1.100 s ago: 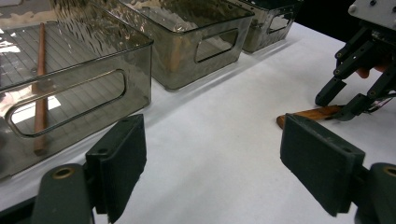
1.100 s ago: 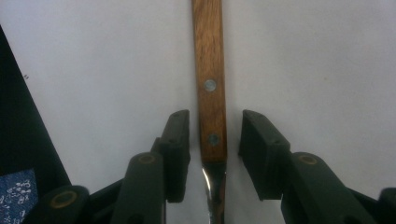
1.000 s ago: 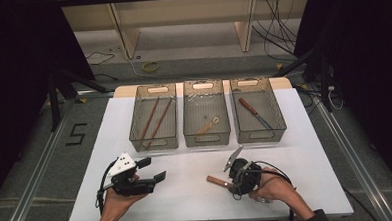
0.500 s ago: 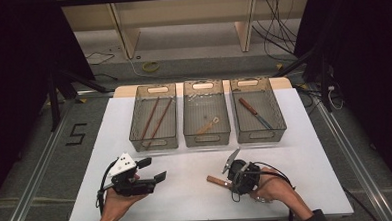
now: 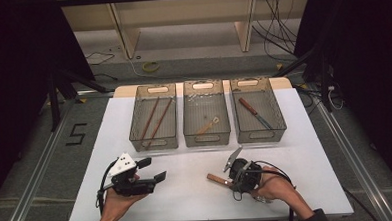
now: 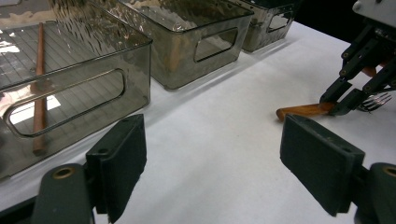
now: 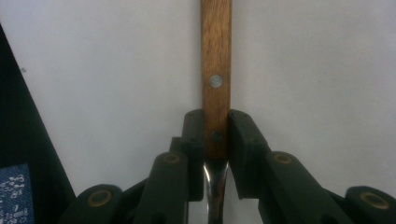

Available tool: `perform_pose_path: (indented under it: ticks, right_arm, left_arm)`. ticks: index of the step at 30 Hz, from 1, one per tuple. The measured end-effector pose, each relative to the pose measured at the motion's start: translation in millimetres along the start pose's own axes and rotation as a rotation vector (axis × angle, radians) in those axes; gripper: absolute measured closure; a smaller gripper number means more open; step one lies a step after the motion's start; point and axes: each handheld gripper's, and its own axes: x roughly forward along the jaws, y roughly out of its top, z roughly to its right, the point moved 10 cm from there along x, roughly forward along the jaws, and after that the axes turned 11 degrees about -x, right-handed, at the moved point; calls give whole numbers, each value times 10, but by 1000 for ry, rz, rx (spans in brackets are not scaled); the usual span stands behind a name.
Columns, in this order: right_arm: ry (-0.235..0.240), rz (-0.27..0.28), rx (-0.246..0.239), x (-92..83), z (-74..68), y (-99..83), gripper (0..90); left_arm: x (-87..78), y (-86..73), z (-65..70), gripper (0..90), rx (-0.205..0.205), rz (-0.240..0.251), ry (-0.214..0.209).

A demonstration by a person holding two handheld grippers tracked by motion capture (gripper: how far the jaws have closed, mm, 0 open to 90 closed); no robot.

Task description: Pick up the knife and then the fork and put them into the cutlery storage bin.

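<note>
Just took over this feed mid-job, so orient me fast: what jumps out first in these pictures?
The right gripper is shut on the wooden handle of a fork at the near right of the white table. The left gripper is open, holding nothing, at the near left. Three smoky bins line the far side: sticks in the left bin, a small utensil in the middle bin, a knife in the right.

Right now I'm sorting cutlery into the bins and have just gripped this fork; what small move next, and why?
Probably lift it straight up: the right gripper is shut on the wooden-handled fork, which lies flat on the table, short of the bins.
</note>
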Motion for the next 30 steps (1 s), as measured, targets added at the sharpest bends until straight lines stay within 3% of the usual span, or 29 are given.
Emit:
perform_pose_path:
  ticks: [22,30]
  right_arm:
    - [-41,130,71,-281,203,54,780]
    - [-60,181,102,-400,345,82,780]
  left_arm:
    - [3,-3,-2,220,-3,1,-1]
    - [6,-5,-9,220,-4,1,0]
